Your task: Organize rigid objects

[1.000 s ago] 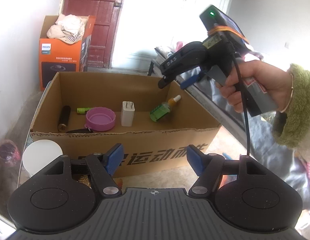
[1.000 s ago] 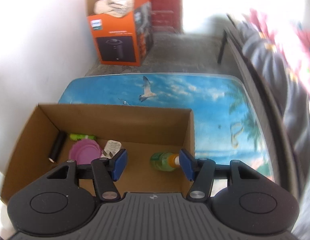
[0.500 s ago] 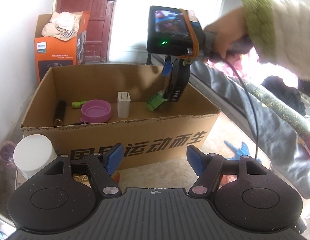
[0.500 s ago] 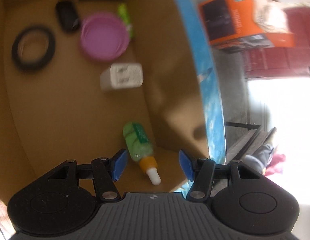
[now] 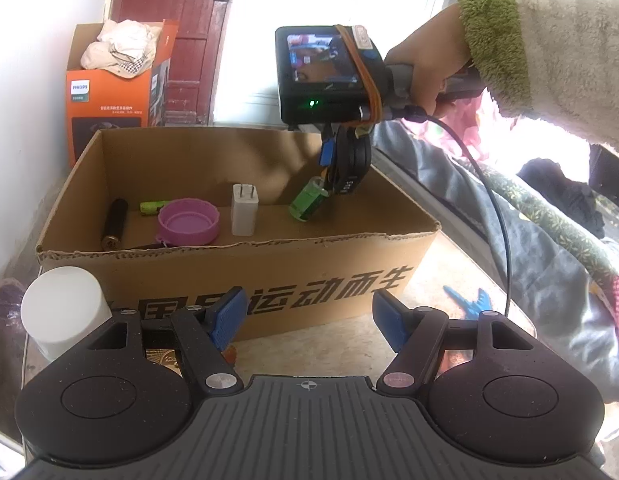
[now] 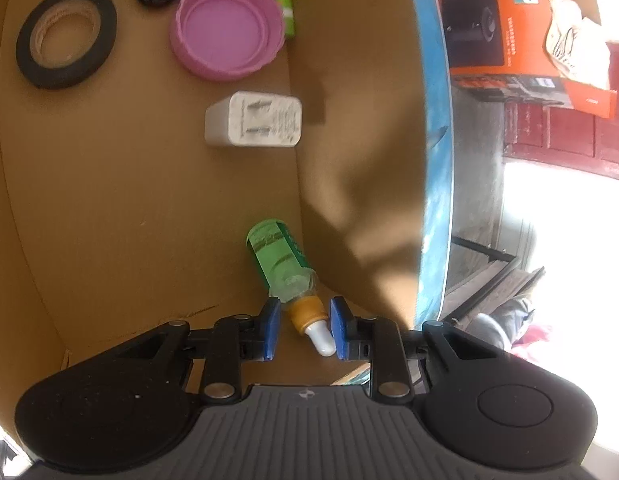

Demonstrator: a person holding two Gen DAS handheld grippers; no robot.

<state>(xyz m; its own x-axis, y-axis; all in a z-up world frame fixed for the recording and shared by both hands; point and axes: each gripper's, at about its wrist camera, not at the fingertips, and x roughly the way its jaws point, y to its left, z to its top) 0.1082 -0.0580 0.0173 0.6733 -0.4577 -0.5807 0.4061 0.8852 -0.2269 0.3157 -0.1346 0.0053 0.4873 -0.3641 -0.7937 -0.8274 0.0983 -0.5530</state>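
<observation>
The right gripper (image 6: 301, 326) reaches into the open brown cardboard box (image 5: 237, 258), its jaws just closing around the orange-capped neck of the small green plastic bottle (image 6: 279, 258) — the pads seem to pinch it, though contact is hard to confirm. Only its own camera shows the black tape ring (image 6: 65, 36). The left gripper (image 5: 309, 318) hangs outside, spread with nothing between its jaws, beside a white cylindrical cup (image 5: 65, 308) that only the left view shows.

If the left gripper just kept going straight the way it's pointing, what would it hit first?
Most likely the near wall of the cardboard box, which fills the view straight ahead between the open fingers of the left gripper. Nothing shows between them, though the depth is hard to judge.
</observation>
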